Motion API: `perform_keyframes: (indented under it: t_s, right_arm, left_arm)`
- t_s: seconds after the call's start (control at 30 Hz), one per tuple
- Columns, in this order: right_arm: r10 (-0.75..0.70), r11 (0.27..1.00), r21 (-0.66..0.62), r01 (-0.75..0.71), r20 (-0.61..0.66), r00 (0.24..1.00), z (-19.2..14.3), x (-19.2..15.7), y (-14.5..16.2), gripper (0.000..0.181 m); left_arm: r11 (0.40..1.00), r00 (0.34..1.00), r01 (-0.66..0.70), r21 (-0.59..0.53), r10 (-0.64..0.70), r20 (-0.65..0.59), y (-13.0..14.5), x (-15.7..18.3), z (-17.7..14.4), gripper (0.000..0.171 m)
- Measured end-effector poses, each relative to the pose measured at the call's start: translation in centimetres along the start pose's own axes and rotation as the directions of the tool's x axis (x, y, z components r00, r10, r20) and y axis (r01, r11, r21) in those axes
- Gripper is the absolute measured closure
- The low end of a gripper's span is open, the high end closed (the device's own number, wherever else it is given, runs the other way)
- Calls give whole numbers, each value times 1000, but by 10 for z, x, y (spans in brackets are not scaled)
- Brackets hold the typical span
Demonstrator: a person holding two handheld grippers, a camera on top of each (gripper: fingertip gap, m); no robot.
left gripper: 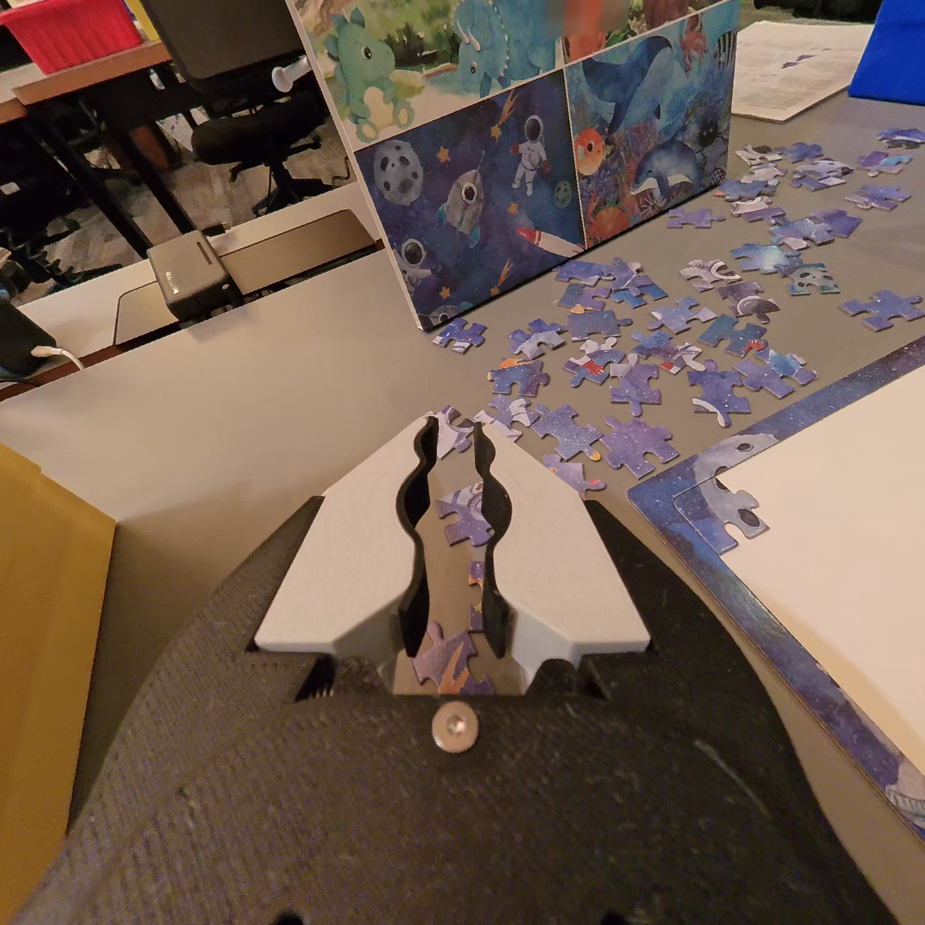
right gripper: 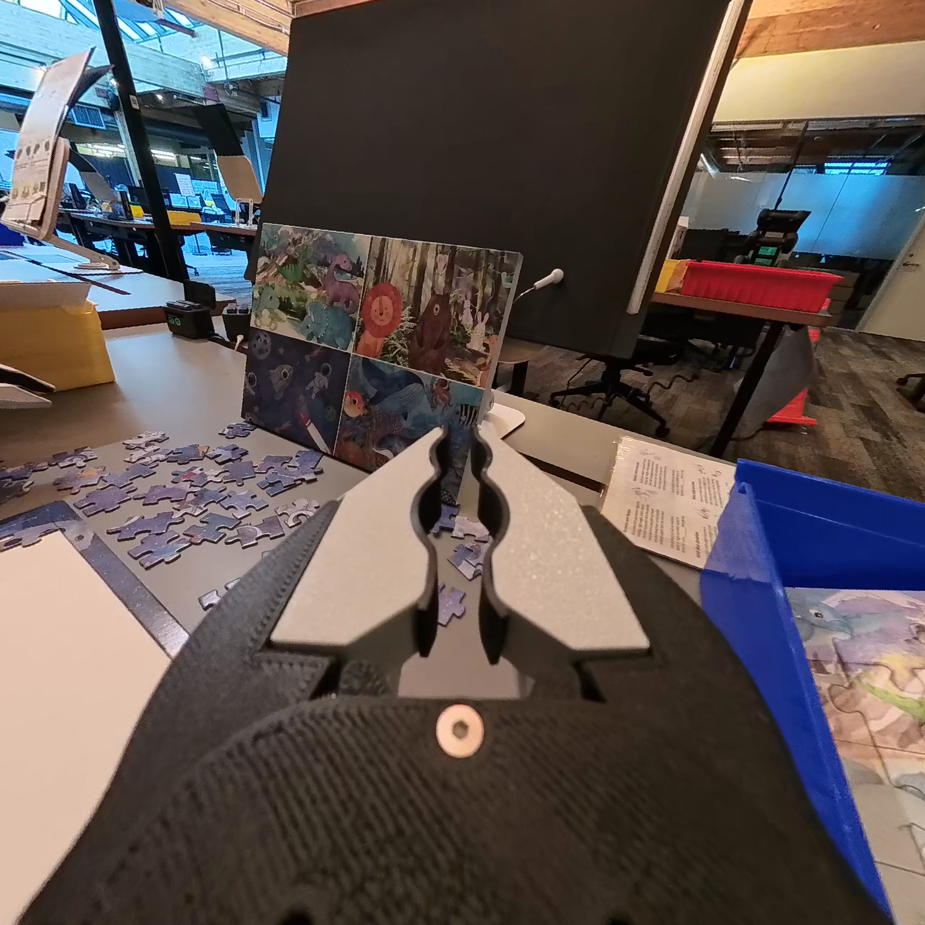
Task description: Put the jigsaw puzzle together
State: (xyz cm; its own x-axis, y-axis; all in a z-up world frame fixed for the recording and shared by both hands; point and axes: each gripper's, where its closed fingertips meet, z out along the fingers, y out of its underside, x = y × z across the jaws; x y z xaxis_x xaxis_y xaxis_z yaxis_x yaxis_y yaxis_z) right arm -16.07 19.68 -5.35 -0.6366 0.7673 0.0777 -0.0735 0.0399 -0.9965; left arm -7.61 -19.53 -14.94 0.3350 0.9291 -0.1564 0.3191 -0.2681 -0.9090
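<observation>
My left tongs (left gripper: 455,430) and right tongs (right gripper: 458,440) both stand narrowly parted, holding nothing. Loose pieces (left gripper: 635,370) lie scattered flat on the tabletop (left gripper: 250,400) beside the tray (left gripper: 701,565), where one piece (left gripper: 726,505) sits. They look light, thin and stiff; I'd pinch one by its edges.

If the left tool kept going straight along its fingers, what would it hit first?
Probably the loose purple puzzle pieces on the grey table just past the left tool tips, since it angles downward; depth is uncertain.
</observation>
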Motion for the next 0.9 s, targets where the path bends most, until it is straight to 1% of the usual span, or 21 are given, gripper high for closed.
perform_keyframes:
  t_s: [0.9]
  right_arm:
    - [-17,999,-30,18,30,999,7,-12,9,177]
  left_arm:
    - [1000,1000,-11,-14,11,-7,2,3,2,158]
